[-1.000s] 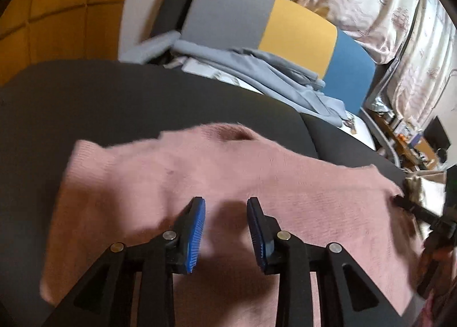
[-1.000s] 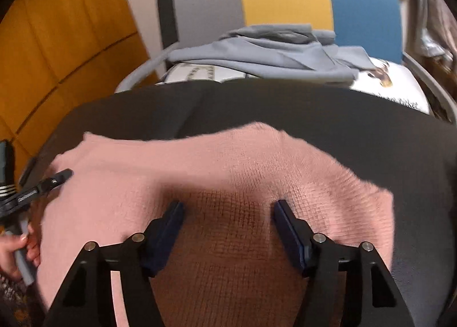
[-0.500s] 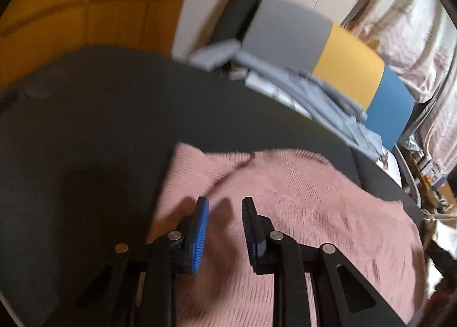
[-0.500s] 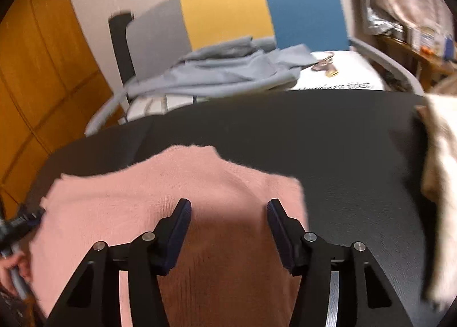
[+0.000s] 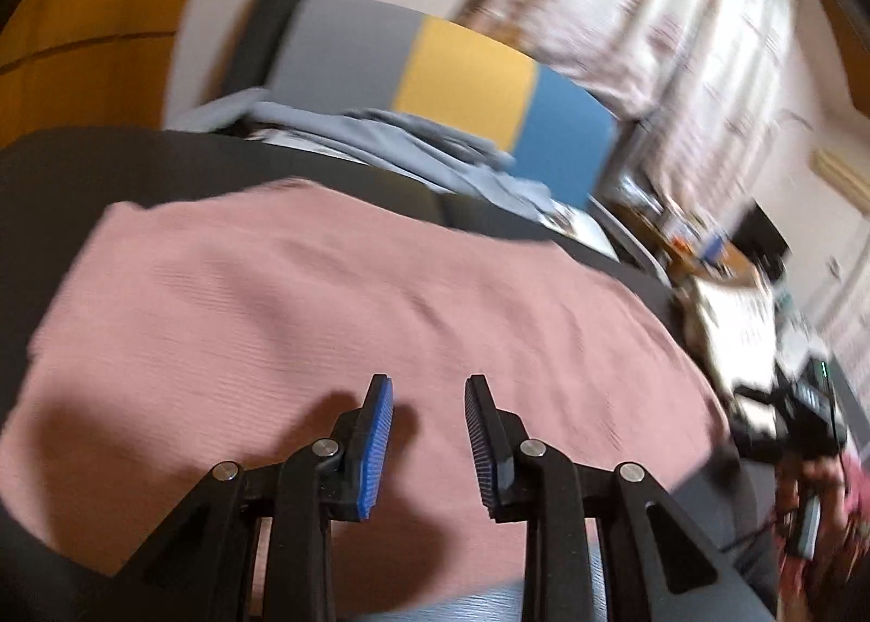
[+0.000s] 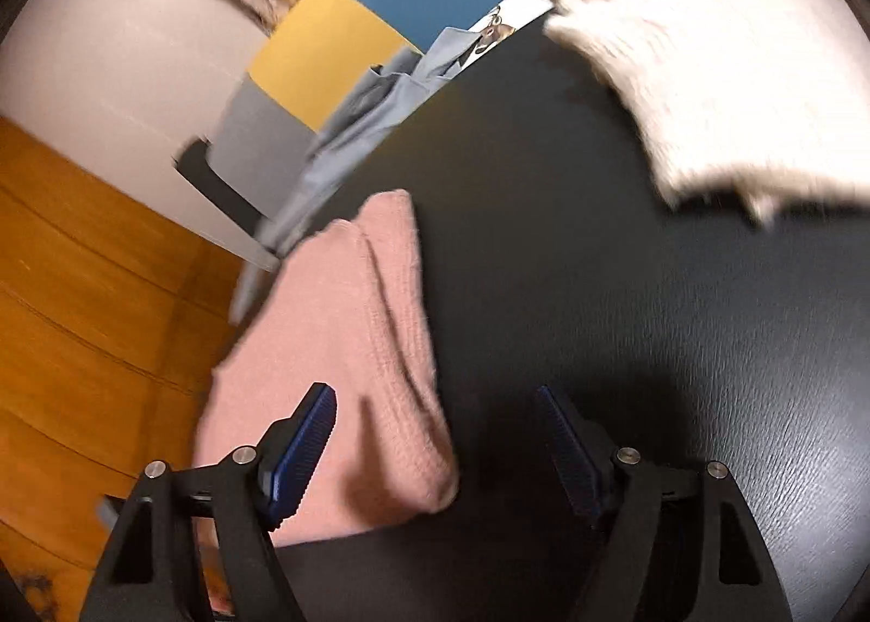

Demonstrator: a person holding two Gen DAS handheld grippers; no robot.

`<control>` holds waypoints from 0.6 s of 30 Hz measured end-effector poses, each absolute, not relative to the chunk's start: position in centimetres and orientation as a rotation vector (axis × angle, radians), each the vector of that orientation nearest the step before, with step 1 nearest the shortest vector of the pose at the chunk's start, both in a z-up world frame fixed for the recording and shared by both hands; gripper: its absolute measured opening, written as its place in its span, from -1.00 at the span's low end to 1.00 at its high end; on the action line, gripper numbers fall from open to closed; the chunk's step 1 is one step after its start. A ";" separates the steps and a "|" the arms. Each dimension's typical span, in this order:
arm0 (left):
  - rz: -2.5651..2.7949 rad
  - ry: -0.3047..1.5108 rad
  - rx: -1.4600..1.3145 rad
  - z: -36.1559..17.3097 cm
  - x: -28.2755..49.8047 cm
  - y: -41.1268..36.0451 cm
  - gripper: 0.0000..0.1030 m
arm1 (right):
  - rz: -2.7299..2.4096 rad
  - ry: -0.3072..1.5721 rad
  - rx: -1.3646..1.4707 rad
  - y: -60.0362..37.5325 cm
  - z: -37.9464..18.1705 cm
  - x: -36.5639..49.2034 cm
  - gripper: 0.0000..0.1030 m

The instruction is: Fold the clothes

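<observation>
My left claw (image 5: 427, 437) hovers over the folded pink sweater (image 5: 337, 328) on the black worktop (image 5: 49, 170), jaws narrowly apart, pinching nothing. My right claw (image 6: 435, 437) is spreading wider, astride the sweater's right edge. Only the right view shows a cream knit garment (image 6: 701, 56) farther back

Sweater (image 5: 337, 328): flat on tabletop (image 6: 625, 350), near its front edge. Left claw (image 5: 427, 437): over sweater's near part. Right claw (image 6: 435, 437): over sweater's right edge and bare tabletop. Second knit (image 6: 707, 67): on tabletop, far right of sweater. Chair (image 5: 462, 78): behind tabletop; clothes (image 5: 413, 143) heaped on its seat.
</observation>
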State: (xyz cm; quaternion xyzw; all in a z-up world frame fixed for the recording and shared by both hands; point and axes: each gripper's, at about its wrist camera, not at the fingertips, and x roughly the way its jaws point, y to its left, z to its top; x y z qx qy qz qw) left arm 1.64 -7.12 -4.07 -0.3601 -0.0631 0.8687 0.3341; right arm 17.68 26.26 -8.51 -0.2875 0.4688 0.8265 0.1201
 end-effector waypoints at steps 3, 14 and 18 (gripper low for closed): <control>2.219 -0.075 -0.916 -4.0 3.4 -4.8 -0.47 | 2.452 1.383 -0.865 26.0 -8.5 16.6 0.49; 2.171 0.202 -0.886 -6.0 9.7 -0.8 -0.47 | 2.511 1.459 -1.050 24.0 -10.2 7.9 -0.53; 2.135 0.122 -0.933 -5.7 9.1 -1.4 -0.46 | 2.444 1.695 -0.982 24.5 -11.5 8.1 -0.53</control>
